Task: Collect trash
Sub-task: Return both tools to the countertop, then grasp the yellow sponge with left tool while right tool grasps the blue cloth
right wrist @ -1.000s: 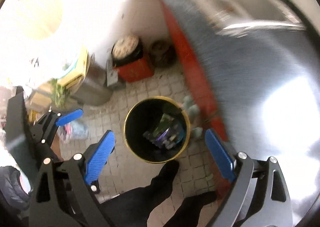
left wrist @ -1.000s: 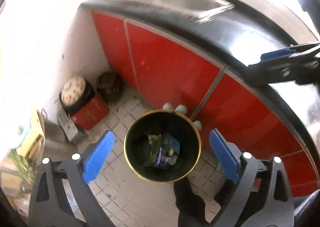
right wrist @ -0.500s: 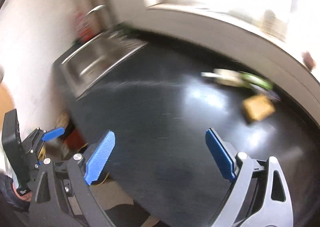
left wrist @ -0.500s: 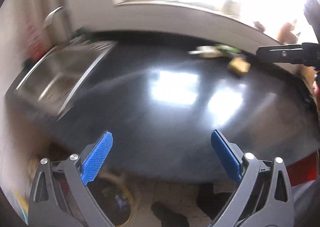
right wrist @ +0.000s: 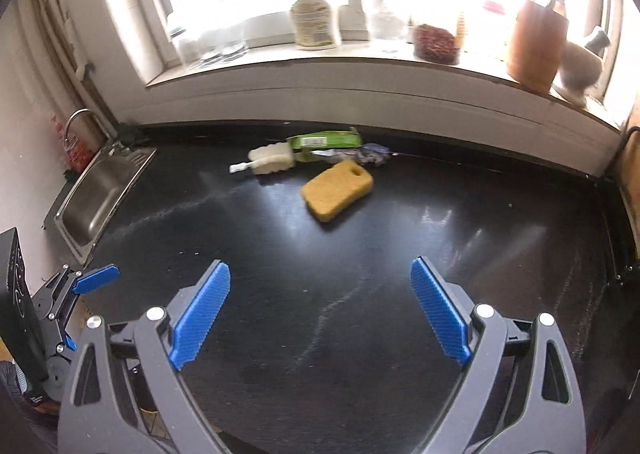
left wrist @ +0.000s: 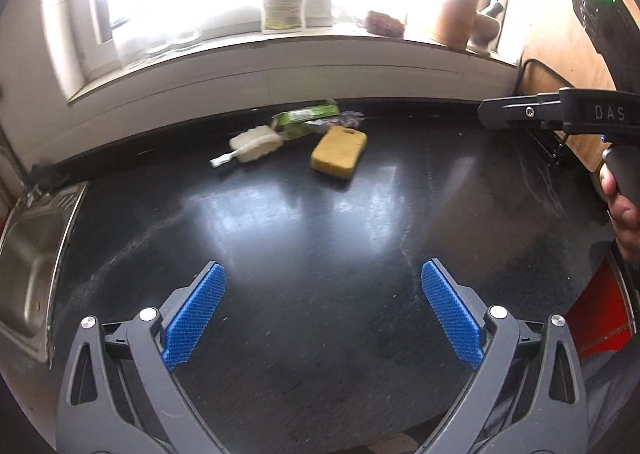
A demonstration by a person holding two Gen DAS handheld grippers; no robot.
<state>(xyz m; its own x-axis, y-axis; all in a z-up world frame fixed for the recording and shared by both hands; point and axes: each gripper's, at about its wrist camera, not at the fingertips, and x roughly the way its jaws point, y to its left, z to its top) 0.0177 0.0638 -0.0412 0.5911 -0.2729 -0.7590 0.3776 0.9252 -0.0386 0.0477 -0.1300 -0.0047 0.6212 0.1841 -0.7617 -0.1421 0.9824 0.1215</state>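
Note:
On the black counter [left wrist: 320, 238] [right wrist: 400, 238], near the back wall, lie a green carton [left wrist: 306, 118] [right wrist: 326, 140], a crumpled purple wrapper [left wrist: 348, 118] [right wrist: 374, 153], a yellow sponge [left wrist: 339, 151] [right wrist: 337, 189] and a white dish brush [left wrist: 252, 145] [right wrist: 268, 163]. My left gripper [left wrist: 322, 312] hovers open over the counter's near part, nothing between its blue pads. My right gripper [right wrist: 320, 310] is open and empty too, well short of the items. In the left wrist view the right gripper's body [left wrist: 560, 113] shows at the right, held by a hand [left wrist: 622, 209].
A steel sink [left wrist: 28, 254] [right wrist: 100, 189] is set into the counter at the left. The windowsill holds a bottle [right wrist: 312, 19], a brown jar [right wrist: 436, 43], a clay utensil pot [right wrist: 534, 45] and a mortar [right wrist: 580, 65]. A wooden board [left wrist: 576, 65] leans at the right.
Both grippers have swung up from the floor bin with its trash to face the counter. The bin is out of view now. Both stayed open.

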